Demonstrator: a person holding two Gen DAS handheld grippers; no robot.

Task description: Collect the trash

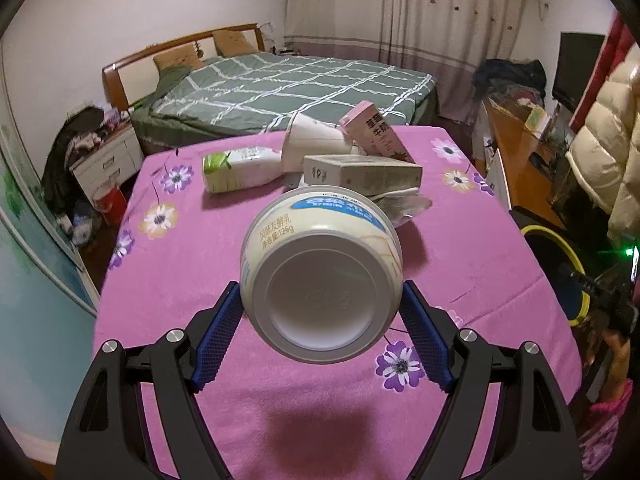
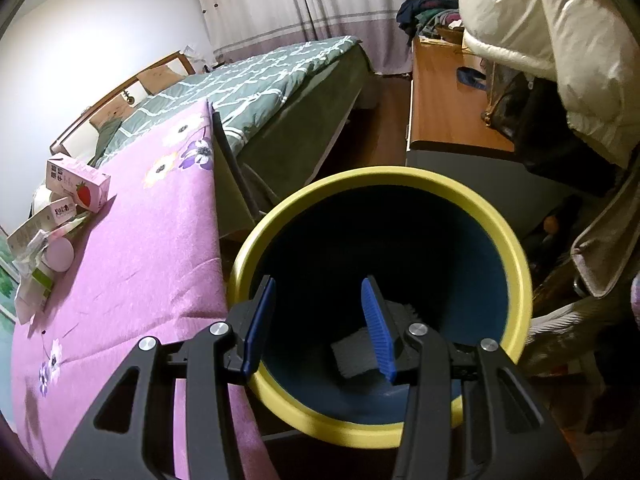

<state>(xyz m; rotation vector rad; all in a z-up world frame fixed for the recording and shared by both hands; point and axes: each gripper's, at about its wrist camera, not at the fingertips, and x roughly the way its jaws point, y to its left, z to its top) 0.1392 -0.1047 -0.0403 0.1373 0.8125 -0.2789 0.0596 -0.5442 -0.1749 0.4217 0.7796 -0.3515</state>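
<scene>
The left gripper (image 1: 322,312) clamps its blue ribbed pads on a white round plastic yogurt cup (image 1: 320,280), base toward the camera, above the pink flowered tablecloth (image 1: 168,280), while the dark-blue yellow-rimmed bin (image 2: 516,248) waits off the table's right edge beneath the empty, parted right gripper (image 2: 318,320).

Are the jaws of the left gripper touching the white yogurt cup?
Touching. In the left wrist view, both blue pads of the left gripper press against the sides of the yogurt cup, which hangs clear above the pink tablecloth.

Bin (image 2: 516,248) mouth unobstructed; trash pile (image 1: 352,168) crowds far tablecloth (image 1: 160,280), seemingly.
</scene>
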